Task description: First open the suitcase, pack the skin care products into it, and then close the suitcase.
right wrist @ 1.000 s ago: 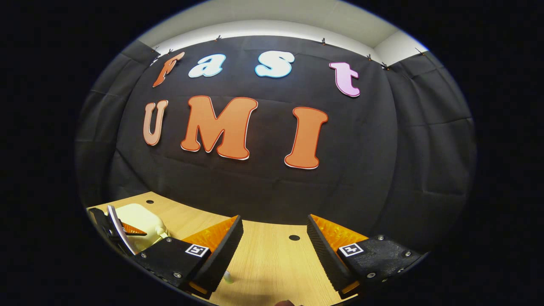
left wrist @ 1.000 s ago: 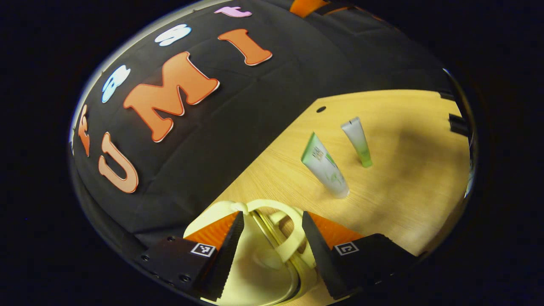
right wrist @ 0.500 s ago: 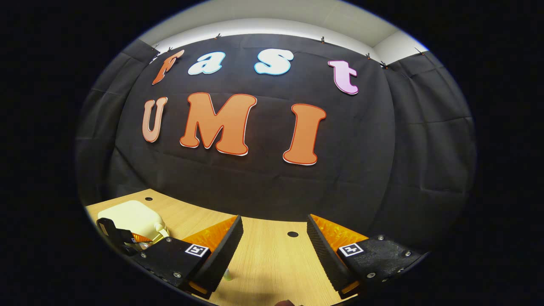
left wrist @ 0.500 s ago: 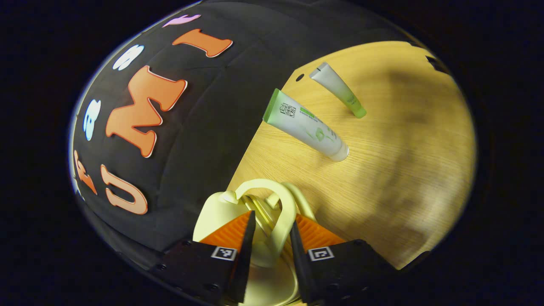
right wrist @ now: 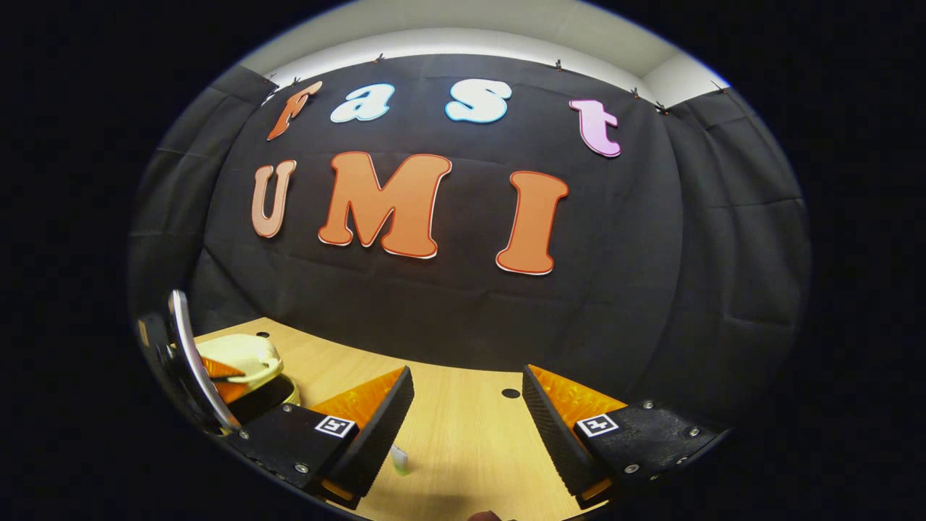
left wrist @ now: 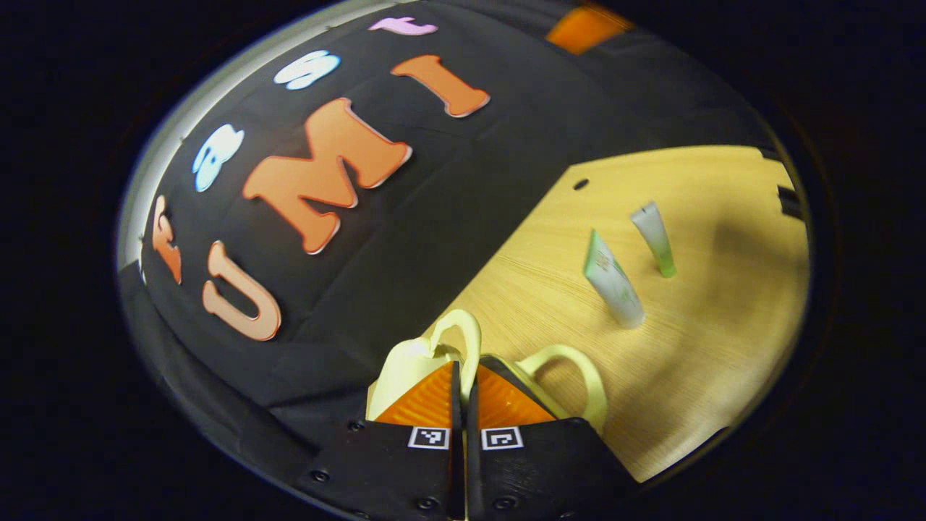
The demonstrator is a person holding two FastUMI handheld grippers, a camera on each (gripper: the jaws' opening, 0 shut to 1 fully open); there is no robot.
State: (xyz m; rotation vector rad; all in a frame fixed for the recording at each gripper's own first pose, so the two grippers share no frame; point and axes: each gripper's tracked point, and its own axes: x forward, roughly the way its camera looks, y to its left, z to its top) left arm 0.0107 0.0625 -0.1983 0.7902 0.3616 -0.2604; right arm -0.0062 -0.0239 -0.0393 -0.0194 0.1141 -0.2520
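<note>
Left claw (left wrist: 463, 376) pinches the suitcase's lid handle (left wrist: 466, 340); both tubes (left wrist: 613, 289) stand cap-down; right claw (right wrist: 466, 412) gapes.

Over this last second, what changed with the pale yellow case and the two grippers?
The left gripper went from open around the case's handle to shut on it, and the lid has lifted, so the suitcase now gapes a little. The right gripper stayed open above the table, holding nothing. The two tubes still stand on the table.
</note>
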